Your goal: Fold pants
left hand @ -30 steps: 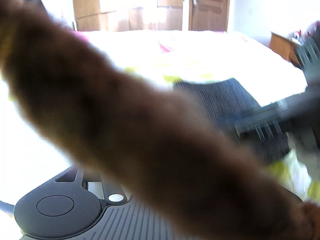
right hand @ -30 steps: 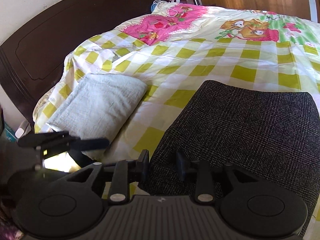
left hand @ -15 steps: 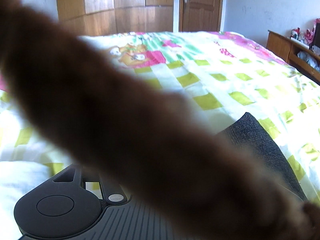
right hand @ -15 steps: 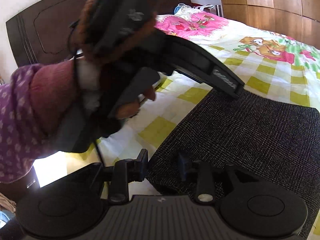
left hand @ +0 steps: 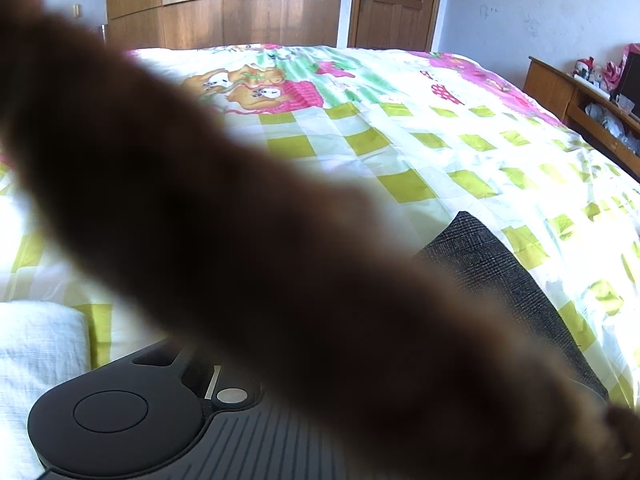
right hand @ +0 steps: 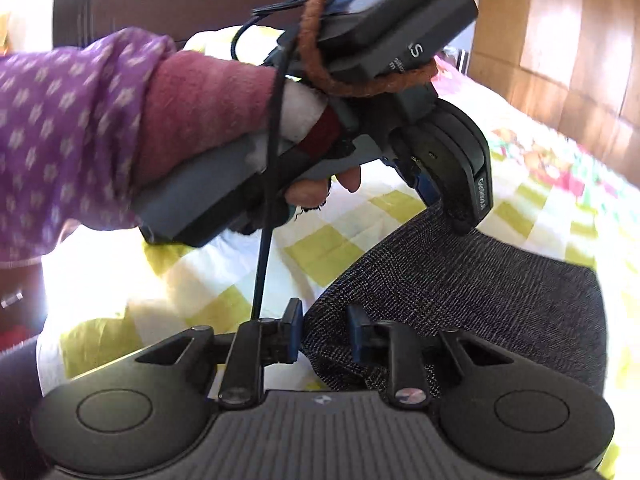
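Little to read here. On the left gripper [right hand: 460,216], seen from the right wrist camera at about one o'clock: a white capital "S" on the dark box [right hand: 404,20] strapped on top, with smaller print just below it (too blurred to make out). On the gripper's finger [right hand: 476,184], white lettering running along its side, also too blurred to read. Nothing readable from the left wrist camera.

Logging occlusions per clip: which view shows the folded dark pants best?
The right wrist view: the pants lie nearly whole on the checked bedspread. In the left wrist view a blurred brown strap hides all but one strip of them.
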Available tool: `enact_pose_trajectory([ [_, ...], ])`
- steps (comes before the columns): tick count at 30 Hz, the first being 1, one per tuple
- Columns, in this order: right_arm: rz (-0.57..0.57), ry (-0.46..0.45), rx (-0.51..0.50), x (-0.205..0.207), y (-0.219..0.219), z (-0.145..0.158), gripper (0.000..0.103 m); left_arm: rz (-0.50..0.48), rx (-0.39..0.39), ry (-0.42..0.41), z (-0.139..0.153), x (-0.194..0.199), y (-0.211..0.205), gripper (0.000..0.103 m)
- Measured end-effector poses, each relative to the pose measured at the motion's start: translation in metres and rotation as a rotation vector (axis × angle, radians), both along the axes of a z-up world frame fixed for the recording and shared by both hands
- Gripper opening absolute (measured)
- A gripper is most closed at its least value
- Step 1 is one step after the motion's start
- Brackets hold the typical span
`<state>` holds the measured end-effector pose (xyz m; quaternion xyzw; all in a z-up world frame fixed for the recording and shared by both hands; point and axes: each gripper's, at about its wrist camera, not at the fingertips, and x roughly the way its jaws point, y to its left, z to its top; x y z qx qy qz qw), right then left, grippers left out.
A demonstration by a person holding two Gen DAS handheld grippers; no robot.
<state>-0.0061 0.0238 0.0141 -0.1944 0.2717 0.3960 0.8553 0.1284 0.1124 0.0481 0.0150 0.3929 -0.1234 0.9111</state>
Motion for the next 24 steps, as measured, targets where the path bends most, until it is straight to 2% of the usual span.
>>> enact_pose_trajectory([
  [2, 0.002, -0.026, -0.017, -0.002, -0.003, 0.004, 0.029, -0.003, 0.000, -0.009, 0.004, -0.003, 0.001, 0.019],
  [8, -0.035, -0.058, -0.008, -0.001, -0.020, 0.025, 0.025, -0.012, -0.014, -0.034, 0.015, 0.000, -0.002, 0.017],
  [11, -0.041, -0.135, -0.053, -0.004, -0.029, 0.040, 0.025, -0.012, -0.029, -0.052, 0.021, 0.001, -0.002, 0.016],
  [13, -0.047, -0.189, -0.084, -0.003, -0.035, 0.054, 0.024, -0.004, -0.051, -0.071, 0.026, 0.002, 0.000, 0.016],
  [16, -0.029, -0.194, -0.071, -0.004, -0.033, 0.067, 0.025, 0.001, -0.094, -0.106, 0.031, -0.004, 0.007, 0.016],
  [18, 0.009, -0.216, -0.112, -0.013, -0.015, 0.046, 0.025, 0.009, -0.078, -0.095, 0.020, -0.008, 0.010, 0.016],
  [20, 0.030, -0.151, -0.147, -0.011, 0.002, 0.012, 0.025, 0.035, -0.041, -0.041, -0.006, -0.009, 0.015, 0.017],
  [21, 0.051, -0.134, -0.159, -0.014, 0.010, -0.004, 0.025, 0.049, -0.050, -0.029, -0.018, -0.012, 0.022, 0.017],
  [24, 0.095, -0.229, -0.215, -0.033, 0.029, -0.020, 0.027, 0.075, -0.109, -0.040, -0.021, -0.020, 0.038, 0.018],
])
